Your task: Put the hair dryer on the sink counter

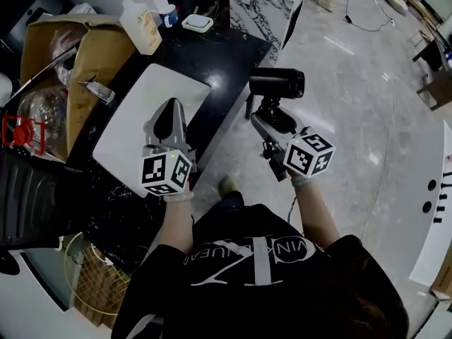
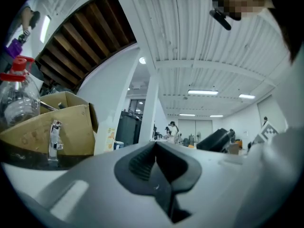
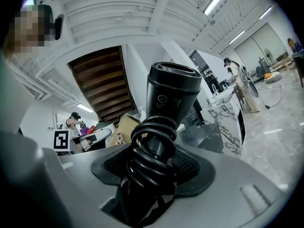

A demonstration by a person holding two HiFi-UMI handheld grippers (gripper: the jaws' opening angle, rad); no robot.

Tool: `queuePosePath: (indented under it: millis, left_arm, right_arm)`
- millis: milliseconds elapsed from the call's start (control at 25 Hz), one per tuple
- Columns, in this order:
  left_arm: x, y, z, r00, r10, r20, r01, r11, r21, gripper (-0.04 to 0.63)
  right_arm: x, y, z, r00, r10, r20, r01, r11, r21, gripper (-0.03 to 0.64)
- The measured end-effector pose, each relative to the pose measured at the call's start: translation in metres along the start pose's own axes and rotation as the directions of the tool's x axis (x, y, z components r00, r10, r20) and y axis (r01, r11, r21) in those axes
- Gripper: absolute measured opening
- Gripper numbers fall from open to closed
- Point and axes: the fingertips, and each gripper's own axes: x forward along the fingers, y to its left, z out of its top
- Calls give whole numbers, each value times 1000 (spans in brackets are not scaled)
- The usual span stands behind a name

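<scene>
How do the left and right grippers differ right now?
The left gripper has its jaws together and empty; the right gripper clamps the hair dryer by its cord-wrapped handle. The left gripper is over the white sink, the right gripper over the floor. Both point the same way.

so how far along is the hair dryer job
Done: the right gripper is shut on the hair dryer, at its cord-wrapped handle. In hand: it hangs over the floor beside the black counter. Left: setting it on the counter. The left gripper is shut, empty.
</scene>
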Motion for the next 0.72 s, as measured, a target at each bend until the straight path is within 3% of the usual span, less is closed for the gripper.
queuePosePath:
  millis: [480,720]
  left_arm:
    - [78,56,-16,999,32,-33,-32,999,-17,0]
    - [103,66,-34,995,50,-92,-46,998,38,0]
  right_arm:
    - [103,-28,11,997,52,-65,-48,997,62,276]
    - [147,-41,10,989,67,-128,-49,988,143,276]
